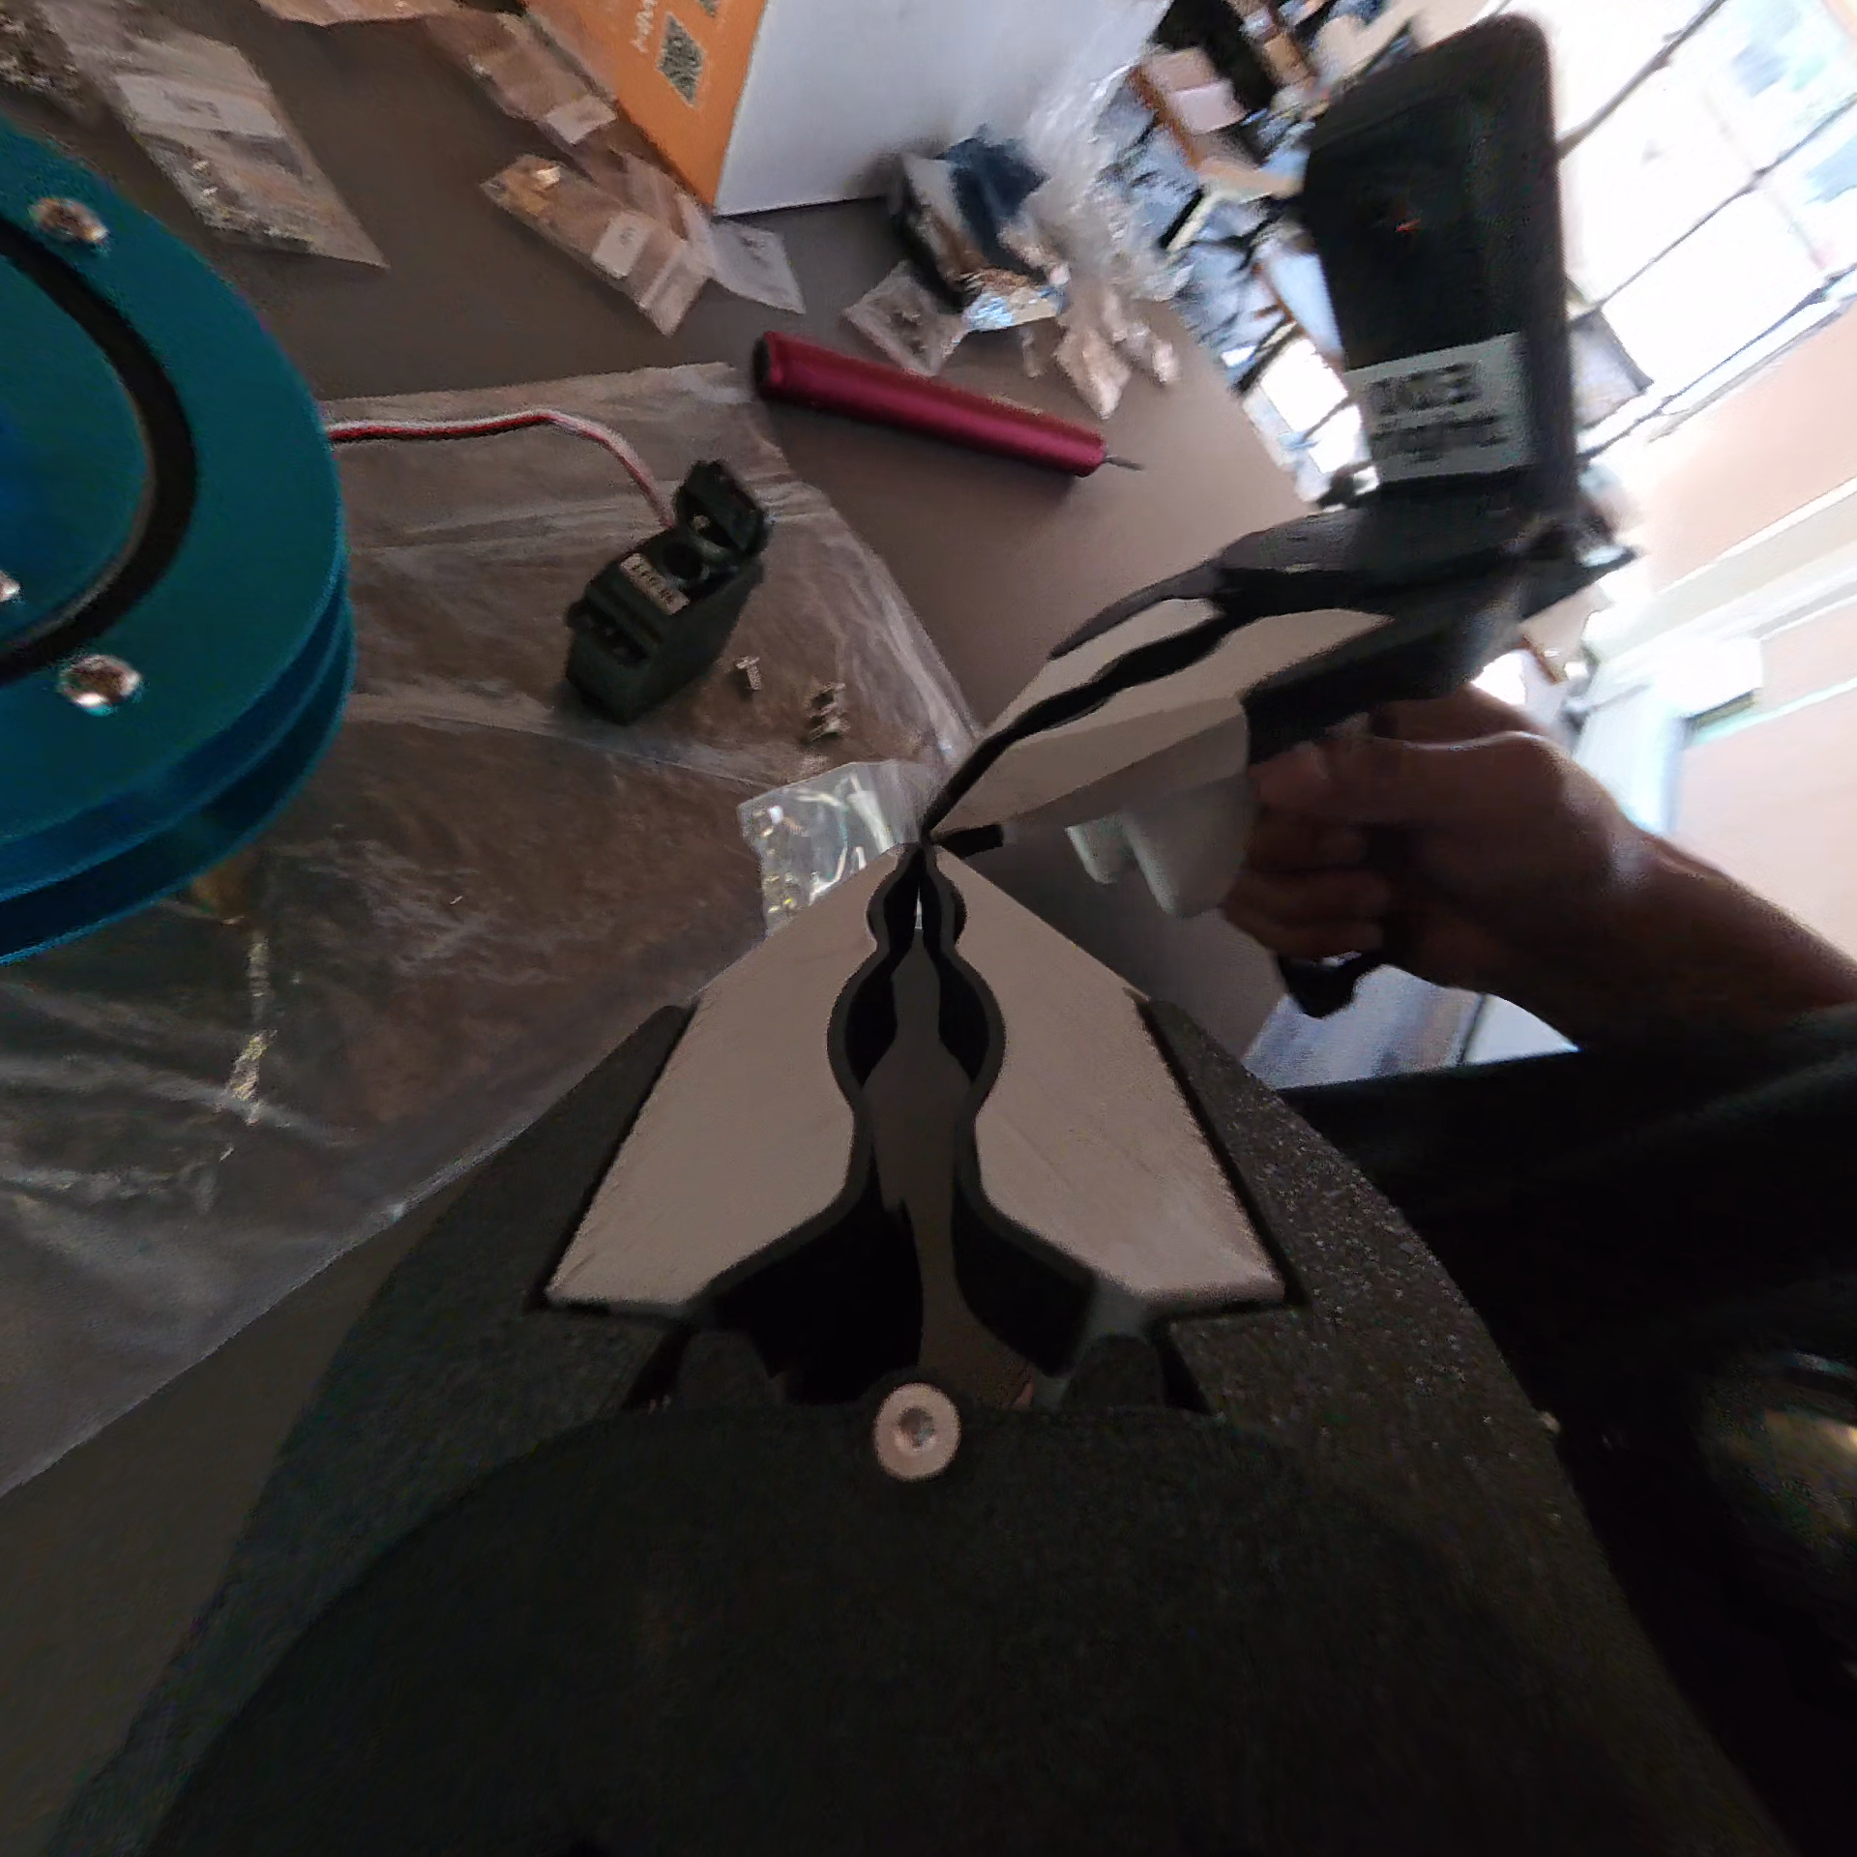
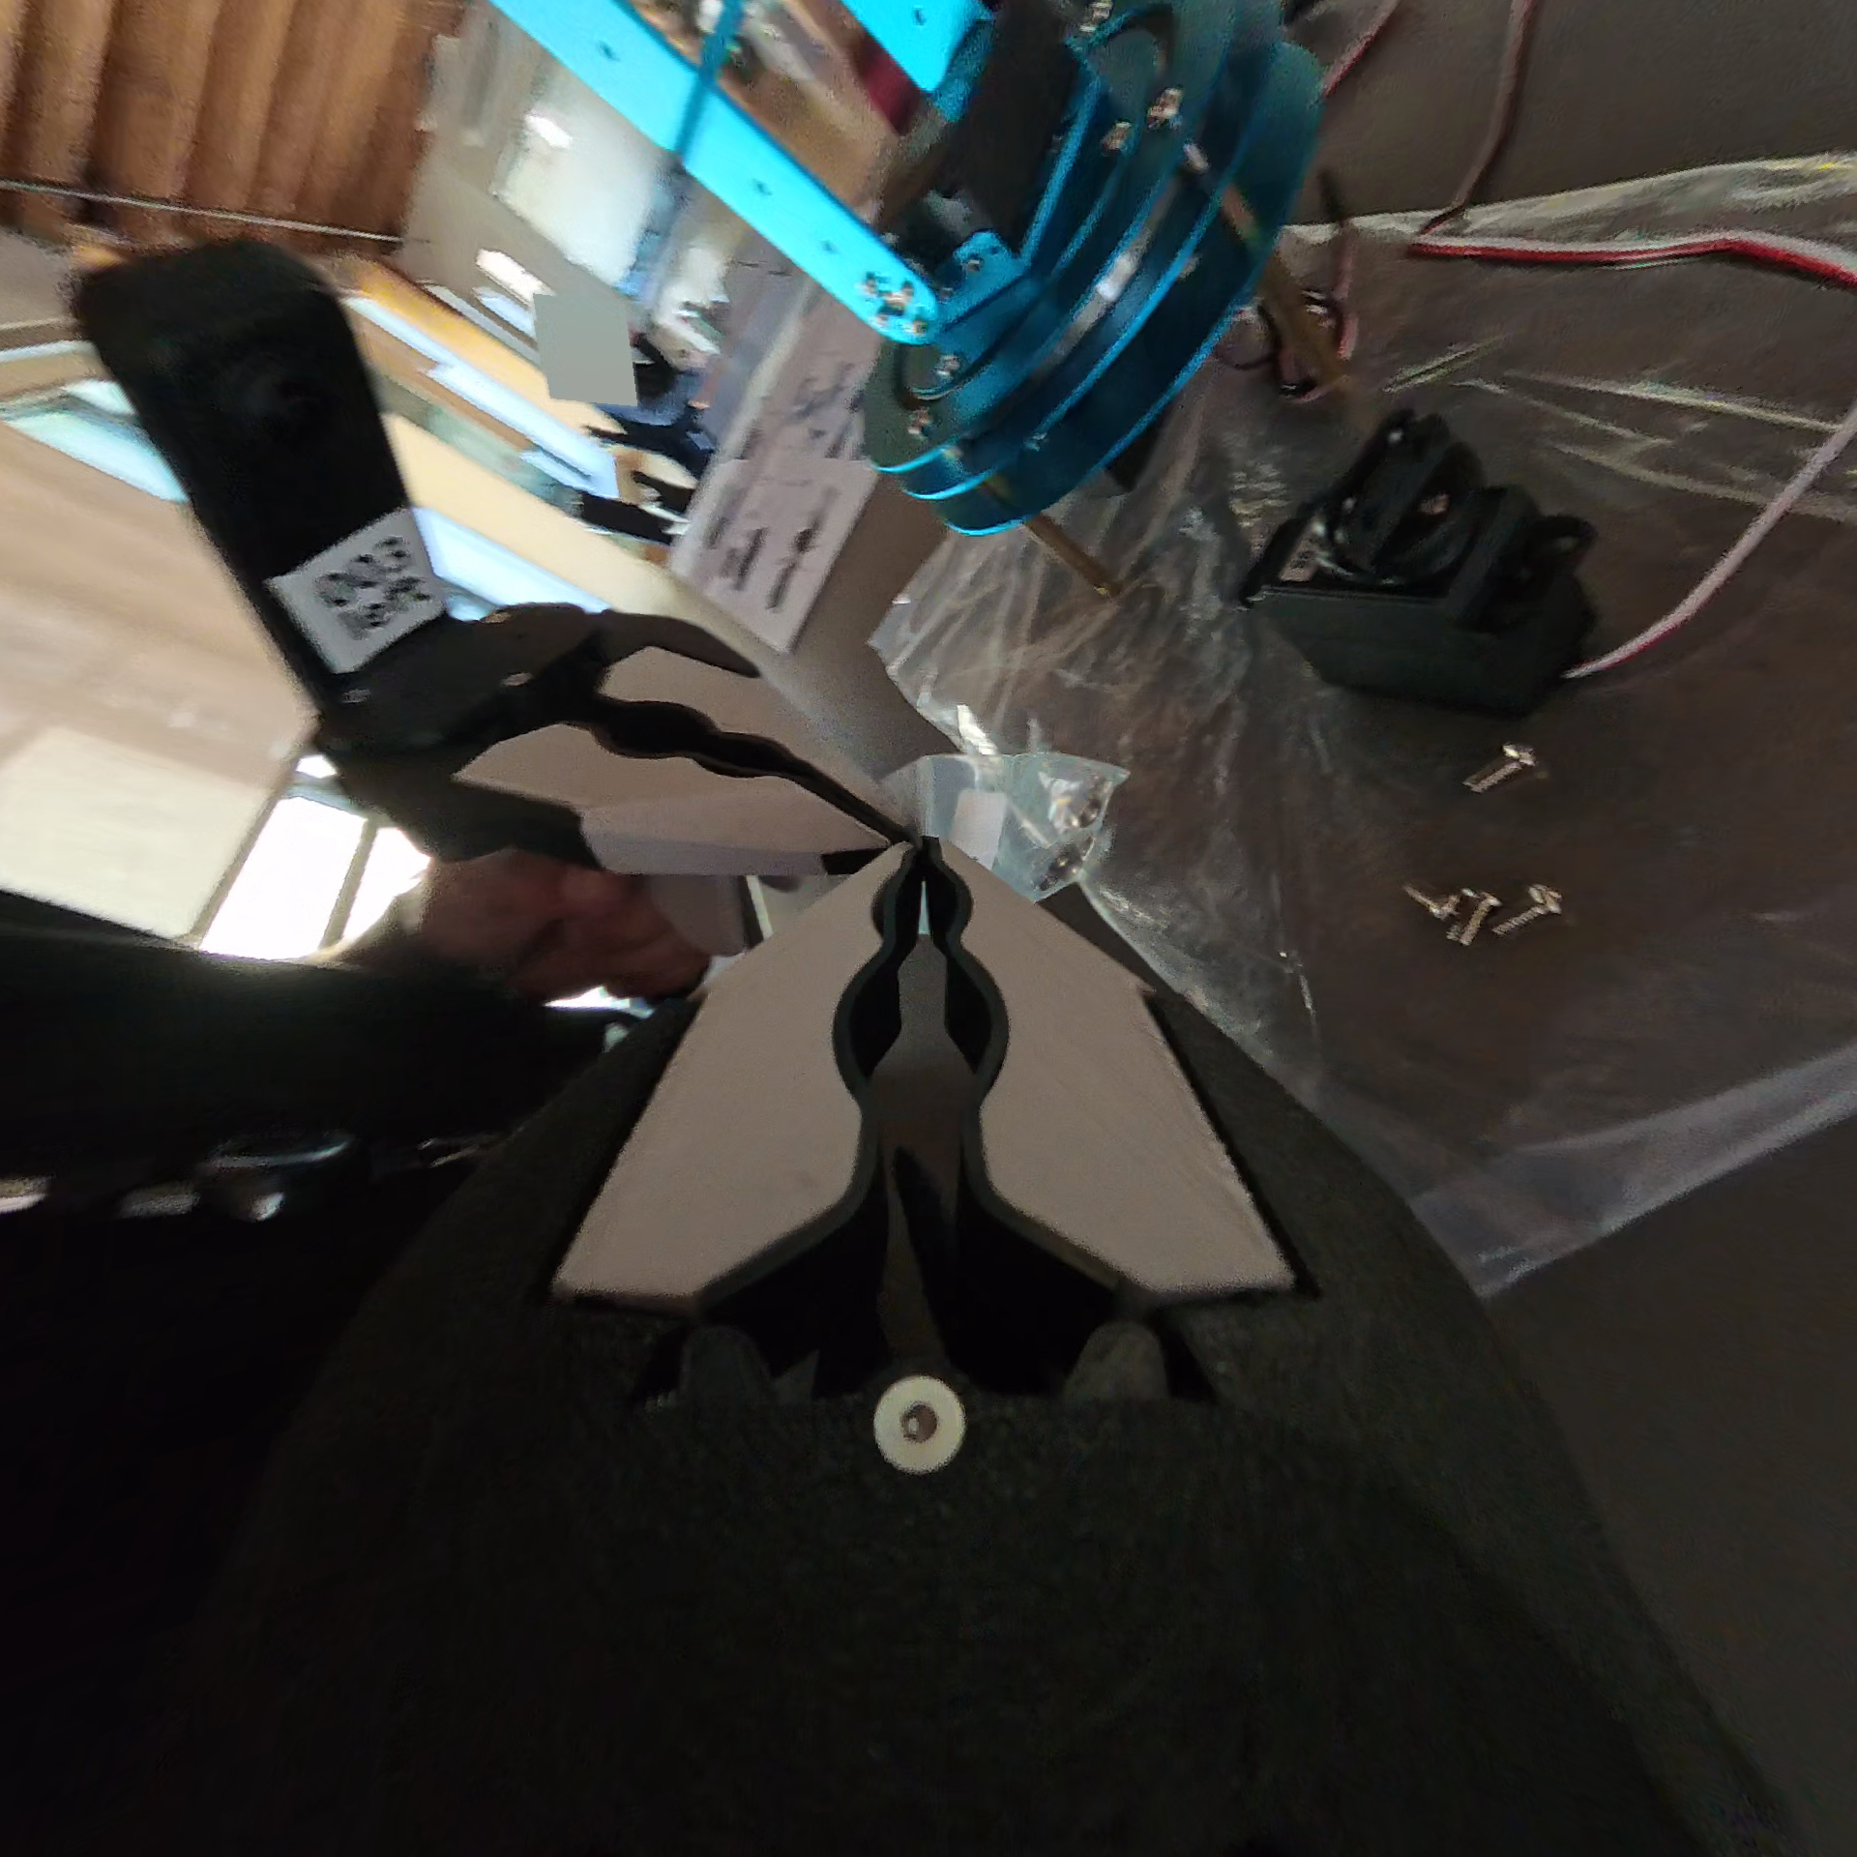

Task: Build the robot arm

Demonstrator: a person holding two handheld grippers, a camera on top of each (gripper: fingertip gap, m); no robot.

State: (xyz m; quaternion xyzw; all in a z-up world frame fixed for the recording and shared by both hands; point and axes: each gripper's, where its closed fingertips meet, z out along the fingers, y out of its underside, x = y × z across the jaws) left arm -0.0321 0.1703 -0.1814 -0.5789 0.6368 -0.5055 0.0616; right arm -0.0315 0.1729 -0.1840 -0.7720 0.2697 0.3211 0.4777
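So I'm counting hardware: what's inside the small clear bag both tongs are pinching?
Inside the small clear bag, two silvery screws show through the plastic, beside a white patch. The corner pinched by the left tongs and right tongs is covered, so the count is uncertain.

Daylight pours in from the windows (image 1: 1728, 251), blown out white; the table (image 1: 523, 301) stays dim and brownish. Both views smear with motion blur, edges bend fisheye-fashion, and the plastic sheet (image 2: 1507, 904) glints faintly
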